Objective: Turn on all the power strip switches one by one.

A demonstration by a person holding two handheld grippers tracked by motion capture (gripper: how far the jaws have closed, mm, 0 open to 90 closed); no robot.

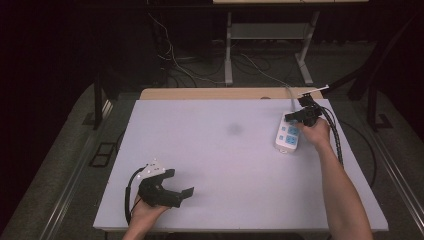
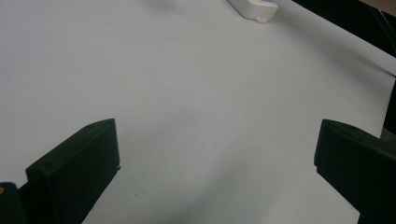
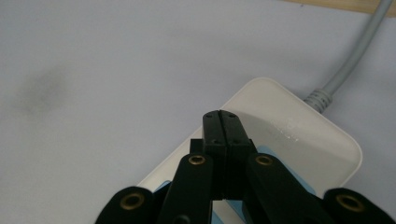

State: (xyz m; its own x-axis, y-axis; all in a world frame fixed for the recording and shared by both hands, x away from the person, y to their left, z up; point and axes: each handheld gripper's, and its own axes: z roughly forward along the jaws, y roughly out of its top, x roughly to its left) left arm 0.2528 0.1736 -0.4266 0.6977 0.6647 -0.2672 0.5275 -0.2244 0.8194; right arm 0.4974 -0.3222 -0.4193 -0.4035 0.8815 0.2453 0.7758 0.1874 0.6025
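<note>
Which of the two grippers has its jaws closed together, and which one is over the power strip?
The right gripper: its jaws are pressed together, above the white power strip. The left gripper has jaws wide apart, over bare table.

A dim lab: bare white table [image 1: 210, 150], cables [image 1: 200, 70] strewn on floor behind.

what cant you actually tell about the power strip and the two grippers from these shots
- Power strip: the right gripper view has its blue sockets hidden behind the shut right gripper; contact with the strip unclear.
- Its grey cable: cut off by the top edge of that view; where it plugs in is unknown.
- Strip in the left gripper view: just a corner, cut by the top edge.
- Left gripper, high view: too small for jaw detail.
</note>
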